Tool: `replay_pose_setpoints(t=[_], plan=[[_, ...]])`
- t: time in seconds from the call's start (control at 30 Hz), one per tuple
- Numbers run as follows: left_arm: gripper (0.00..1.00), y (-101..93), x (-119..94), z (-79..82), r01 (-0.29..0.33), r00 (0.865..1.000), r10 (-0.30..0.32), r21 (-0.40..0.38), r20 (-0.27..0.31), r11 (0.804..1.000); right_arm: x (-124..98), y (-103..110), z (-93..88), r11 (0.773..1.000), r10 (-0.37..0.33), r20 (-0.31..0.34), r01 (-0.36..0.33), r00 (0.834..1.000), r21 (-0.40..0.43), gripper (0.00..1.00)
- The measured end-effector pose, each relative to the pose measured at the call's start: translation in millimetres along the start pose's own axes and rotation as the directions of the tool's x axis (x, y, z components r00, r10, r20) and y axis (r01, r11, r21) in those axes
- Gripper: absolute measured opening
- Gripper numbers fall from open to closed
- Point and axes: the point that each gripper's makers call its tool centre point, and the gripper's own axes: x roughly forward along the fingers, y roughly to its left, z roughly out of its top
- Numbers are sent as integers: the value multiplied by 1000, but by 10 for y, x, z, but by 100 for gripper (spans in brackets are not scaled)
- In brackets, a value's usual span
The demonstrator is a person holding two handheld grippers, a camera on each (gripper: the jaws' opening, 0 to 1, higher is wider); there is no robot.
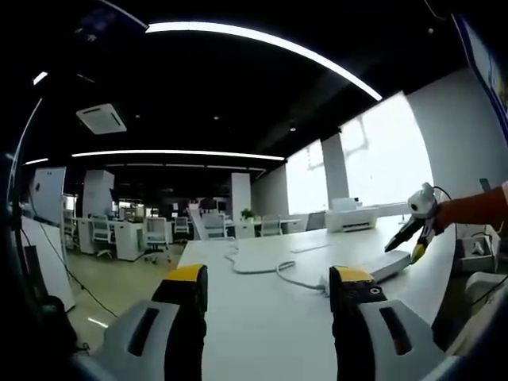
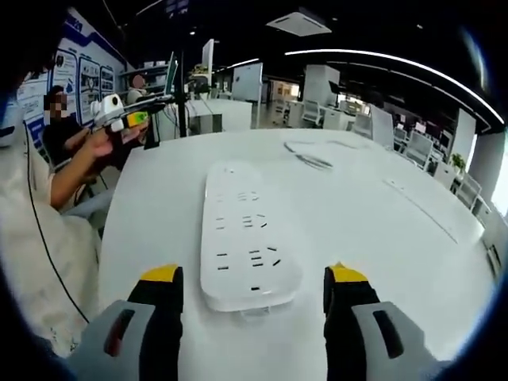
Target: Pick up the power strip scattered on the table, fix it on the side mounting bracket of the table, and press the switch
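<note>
You are lining right hand-held gripper (image 2: pixel 252 292) up with flat white plastic power strip (image 2: pixel 248 238) lying on white worktop (image 2: pixel 381 230), jaws spread wide, empty, straddling near end for lengthwise grasp. Left hand-held gripper (image 1: pixel 268 286) hovering wide open, empty, strip's white cord (image 1: pixel 266 268) trailing ahead.

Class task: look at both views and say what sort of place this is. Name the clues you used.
Most likely an open-plan office: rows of desks with office chairs, long ceiling strip lights, and a white power strip lying on a large white table.

An open-plan office: desk rows (image 1: pixel 127 234), swivel chairs (image 1: pixel 156 236), strip lights (image 1: pixel 178 153).
</note>
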Motion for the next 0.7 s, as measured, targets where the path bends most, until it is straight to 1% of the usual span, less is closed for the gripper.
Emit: replay_pose_setpoints(t=[0.13,0.43,0.6,0.7], plan=[[66,5,-4,5,0,1000,0,0,0,1000,29,31,-12,1000,2,-4,-2,1000,6,65],[66,-14,4,3,2,1000,-2,1,-1,1000,61,85,-1,1000,10,8,-10,1000,16,62],[66,-27,14,-5,5,1000,-5,0,-2,1000,90,115,7,999,19,32,-20,999,27,60],[66,-46,23,-11,8,1000,-8,1,-4,1000,112,121,-7,999,22,30,-22,999,23,60]])
